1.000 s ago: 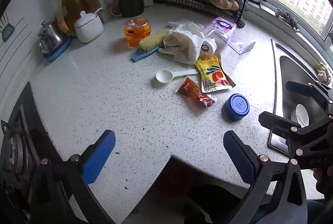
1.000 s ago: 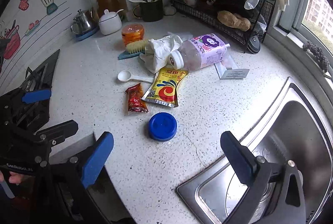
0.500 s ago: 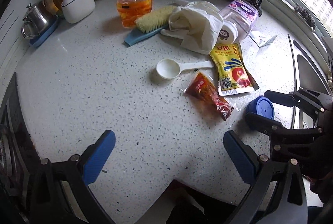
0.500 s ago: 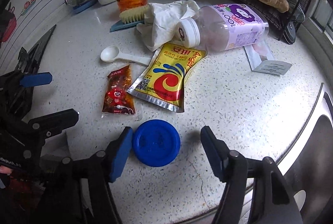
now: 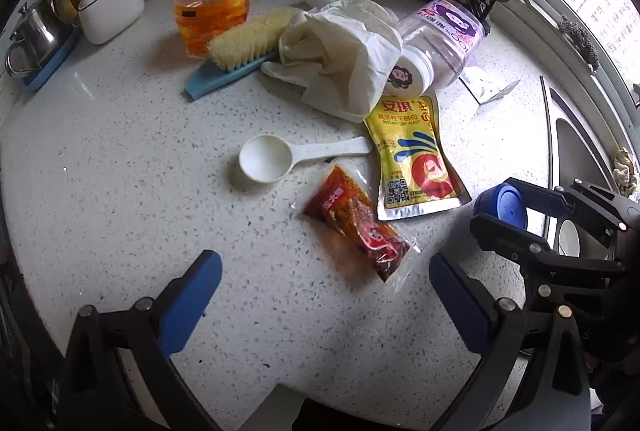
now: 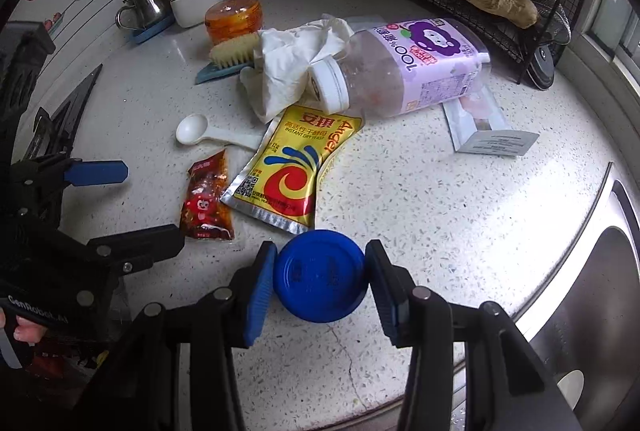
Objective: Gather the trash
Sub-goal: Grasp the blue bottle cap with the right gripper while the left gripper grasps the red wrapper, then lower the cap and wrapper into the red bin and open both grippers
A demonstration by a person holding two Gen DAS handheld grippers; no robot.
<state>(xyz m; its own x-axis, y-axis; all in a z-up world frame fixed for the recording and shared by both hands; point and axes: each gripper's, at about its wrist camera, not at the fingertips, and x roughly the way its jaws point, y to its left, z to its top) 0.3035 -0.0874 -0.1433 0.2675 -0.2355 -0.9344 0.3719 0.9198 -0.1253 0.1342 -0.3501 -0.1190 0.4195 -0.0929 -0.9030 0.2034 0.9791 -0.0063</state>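
Since the earlier frame the right gripper [image 6: 320, 279] has narrowed its jaws from wide apart to either side of the blue lid [image 6: 321, 275], and the pads now press its rim at lower centre of the right wrist view. The lid sits on the counter [image 6: 440, 199] just below the yellow pouch [image 6: 294, 171]. The left gripper [image 5: 324, 307] hangs with jaws wide apart, the red packet [image 5: 356, 227] lying just above the gap, toward frame centre.

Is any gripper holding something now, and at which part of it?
The right gripper is shut on the blue lid, its pads against the rim on two opposite sides. The left gripper is open and holds nothing.
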